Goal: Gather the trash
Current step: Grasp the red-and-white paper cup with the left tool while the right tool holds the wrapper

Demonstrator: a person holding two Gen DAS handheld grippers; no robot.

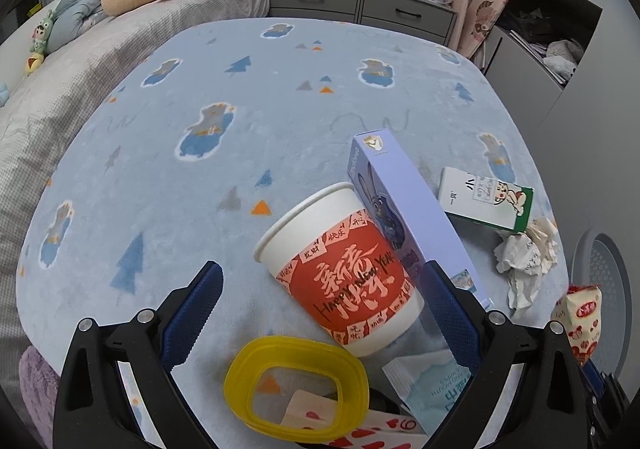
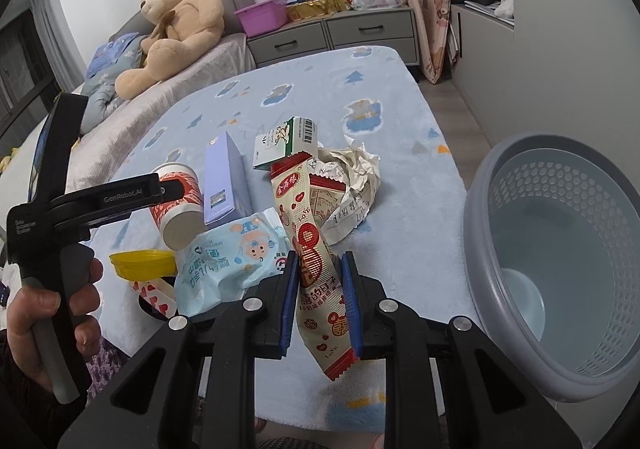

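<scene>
My right gripper is shut on a red and cream snack wrapper and holds it above the blue blanket. The grey waste basket lies tipped to its right. My left gripper is open around a red and white paper cup lying on its side. Beside the cup lie a purple box, a green and white carton, crumpled paper, a yellow lid ring and a blue wipes packet. The wrapper also shows in the left wrist view.
A teddy bear sits on the bed at the back left. Grey drawers with a purple tub stand behind. Playing cards lie under the yellow ring. The left gripper handle is at the left of the right wrist view.
</scene>
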